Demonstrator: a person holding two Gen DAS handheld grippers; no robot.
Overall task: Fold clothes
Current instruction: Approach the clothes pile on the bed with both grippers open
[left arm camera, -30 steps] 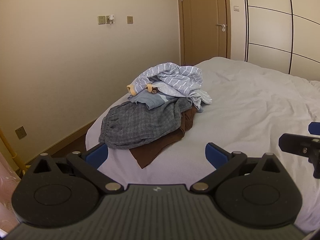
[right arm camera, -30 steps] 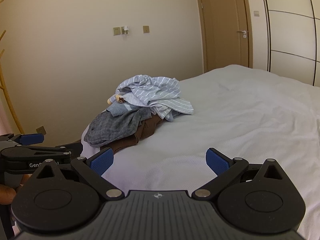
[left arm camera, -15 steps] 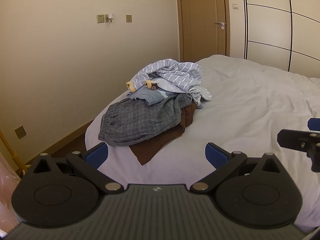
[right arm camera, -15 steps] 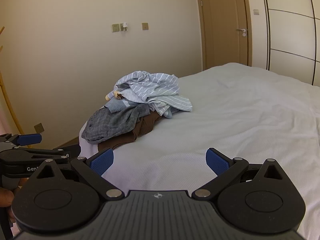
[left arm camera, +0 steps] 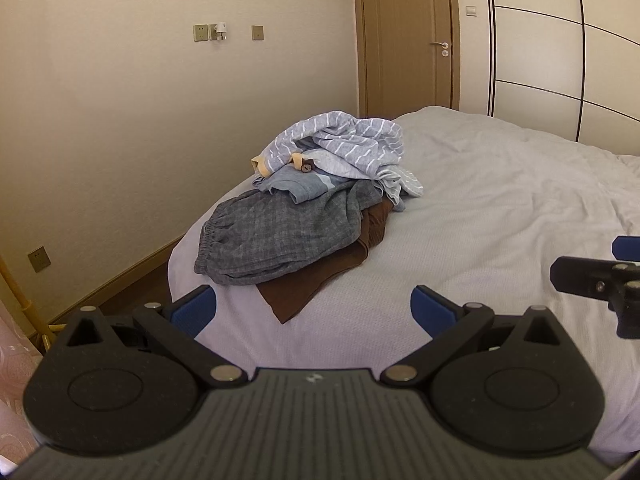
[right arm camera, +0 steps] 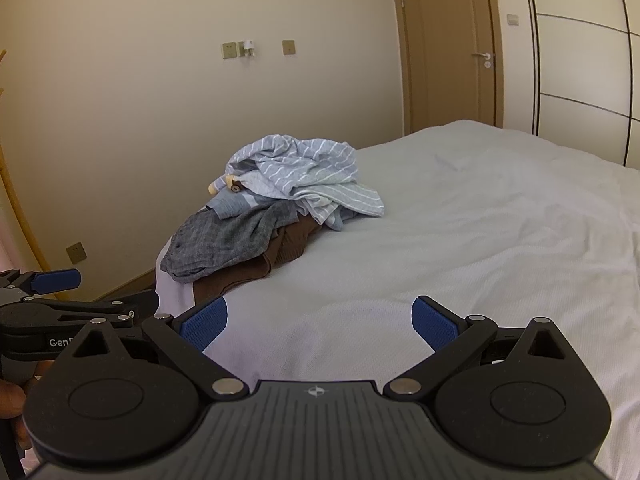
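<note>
— Clothes: where's the pile?
— Near the left edge of the bed (left arm camera: 500,216), whose white cover is finely textured. It looks a touch nearer than a second ago.
— Layers?
— Grey checked shorts (left arm camera: 276,236) over a flat brown garment (left arm camera: 304,288); crumpled striped top (left arm camera: 344,144) behind them.
— Tongs?
— Left tongs (left arm camera: 314,306) and right tongs (right arm camera: 320,318) both spread wide, holding nothing.

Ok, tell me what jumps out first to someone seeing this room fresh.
The heap of unfolded clothes near the bed's left edge: a striped blue-grey top on top, grey checked shorts below, and a brown garment sticking out underneath. Next, the left gripper and right gripper over the bedspread, blue fingers spread, holding nothing.
</note>
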